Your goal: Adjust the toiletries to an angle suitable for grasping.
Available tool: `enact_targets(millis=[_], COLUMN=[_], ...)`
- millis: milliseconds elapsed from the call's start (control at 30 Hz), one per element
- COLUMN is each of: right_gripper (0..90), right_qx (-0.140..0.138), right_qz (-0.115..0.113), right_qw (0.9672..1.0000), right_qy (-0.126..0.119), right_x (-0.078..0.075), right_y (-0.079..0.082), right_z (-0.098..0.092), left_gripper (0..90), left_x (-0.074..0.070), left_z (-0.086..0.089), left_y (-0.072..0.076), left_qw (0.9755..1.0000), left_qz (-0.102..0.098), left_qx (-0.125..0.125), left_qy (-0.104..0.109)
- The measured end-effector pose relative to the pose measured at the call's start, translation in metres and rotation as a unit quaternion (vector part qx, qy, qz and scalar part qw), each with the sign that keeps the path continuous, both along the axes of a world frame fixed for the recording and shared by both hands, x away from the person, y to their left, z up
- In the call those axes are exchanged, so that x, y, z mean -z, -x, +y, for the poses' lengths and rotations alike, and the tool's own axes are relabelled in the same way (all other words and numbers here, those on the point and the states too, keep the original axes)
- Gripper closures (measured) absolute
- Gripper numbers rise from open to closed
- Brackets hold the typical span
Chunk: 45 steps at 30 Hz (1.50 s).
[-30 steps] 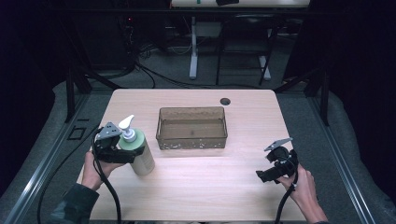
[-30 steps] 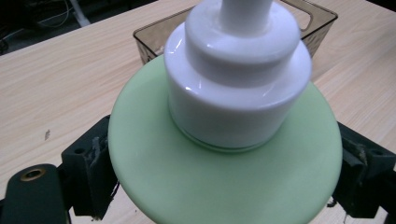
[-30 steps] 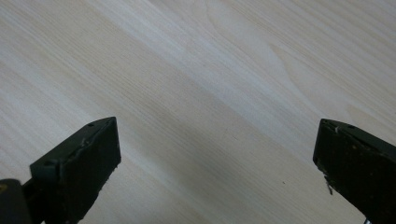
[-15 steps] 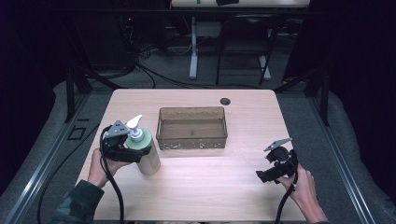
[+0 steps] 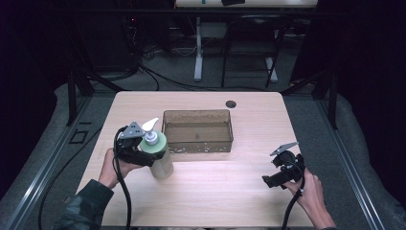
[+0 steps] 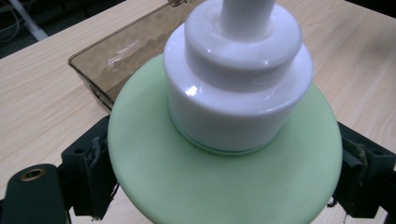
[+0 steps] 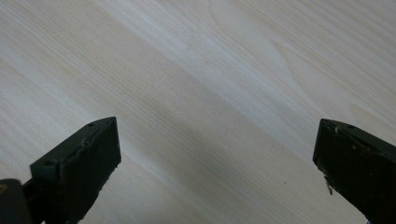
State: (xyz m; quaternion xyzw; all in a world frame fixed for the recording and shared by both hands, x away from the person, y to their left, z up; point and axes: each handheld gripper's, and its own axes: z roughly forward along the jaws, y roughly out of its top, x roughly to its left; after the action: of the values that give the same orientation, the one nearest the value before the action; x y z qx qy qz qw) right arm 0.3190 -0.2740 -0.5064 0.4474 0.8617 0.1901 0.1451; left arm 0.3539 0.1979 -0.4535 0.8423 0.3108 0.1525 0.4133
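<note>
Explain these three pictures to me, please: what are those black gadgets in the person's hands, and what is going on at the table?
A person sits at a wooden table, with a handheld two-jaw gripper in each hand. One camera looks down from above; one more rides on each gripper, looking along its black jaws. The left gripper is clamped on a pale green pump bottle, its white pump collar close to that gripper's camera. Beside the bottle is a brown see-through tray. The right gripper is open and holds nothing, over bare wood.
</note>
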Motion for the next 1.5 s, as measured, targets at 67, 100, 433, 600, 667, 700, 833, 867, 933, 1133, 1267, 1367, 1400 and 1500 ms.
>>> enact_targets(millis=[67,100,433,600,667,700,833,867,933,1133,1267,1367,1400,1500], right_gripper=[0.5,0.4,0.6,0.6,0.7,0.7,0.7,0.6,0.7,0.6,0.7,0.6,0.6,0.6], right_qx=[0.0,0.0,0.001,0.0,0.001,0.001,0.001,0.001,0.001,0.002,0.002,0.001,0.001,0.001], right_qz=[0.0,0.0,-0.002,-0.001,0.0,0.0,0.001,0.001,0.001,0.002,0.004,0.002,0.002,0.003], right_qw=[1.0,1.0,1.0,1.0,1.0,1.0,1.0,1.0,1.0,1.0,1.0,1.0,1.0,1.0], right_qy=[0.0,0.0,0.001,0.004,0.003,0.004,0.002,0.003,0.002,0.002,0.0,0.003,0.003,0.002], right_x=[0.0,0.0,0.0,0.001,0.001,0.001,0.001,0.001,0.001,0.001,0.001,0.002,0.002,0.002], right_y=[0.0,0.0,0.0,0.0,0.0,0.0,0.0,0.0,0.0,0.0,0.0,0.0,0.0,0.0], right_z=[0.0,0.0,0.0,0.0,0.0,0.0,0.0,0.0,0.0,0.0,0.001,0.0,0.0,0.0], left_gripper=[12.3,12.3,12.2,12.2,12.2,12.2,12.2,12.2,12.2,12.2,12.1,12.1,12.1,11.9], left_x=[0.0,0.0,-0.001,-0.002,-0.002,-0.002,-0.002,-0.002,-0.002,-0.002,-0.002,-0.001,-0.001,-0.001], left_z=[-0.003,-0.004,-0.017,-0.023,-0.025,-0.025,-0.03,-0.031,-0.033,-0.037,-0.037,-0.037,-0.036,-0.036], left_y=[-0.002,-0.002,-0.011,-0.015,-0.017,-0.017,-0.019,-0.019,-0.02,-0.023,-0.027,-0.029,-0.029,-0.029], left_qw=[1.0,0.9999,0.9992,0.9984,0.998,0.998,0.9972,0.997,0.9965,0.9953,0.9942,0.9936,0.9936,0.9935], left_qz=[0.001,0.002,0.007,0.008,0.008,0.008,0.008,0.006,0.007,0.008,0.009,0.008,0.008,0.008], left_qx=[0.008,0.011,0.04,0.056,0.063,0.063,0.074,0.076,0.082,0.097,0.107,0.112,0.112,0.113], left_qy=[0.0,0.0,-0.003,-0.005,-0.006,-0.006,-0.006,-0.007,-0.007,-0.005,-0.003,0.0,0.001,-0.002])
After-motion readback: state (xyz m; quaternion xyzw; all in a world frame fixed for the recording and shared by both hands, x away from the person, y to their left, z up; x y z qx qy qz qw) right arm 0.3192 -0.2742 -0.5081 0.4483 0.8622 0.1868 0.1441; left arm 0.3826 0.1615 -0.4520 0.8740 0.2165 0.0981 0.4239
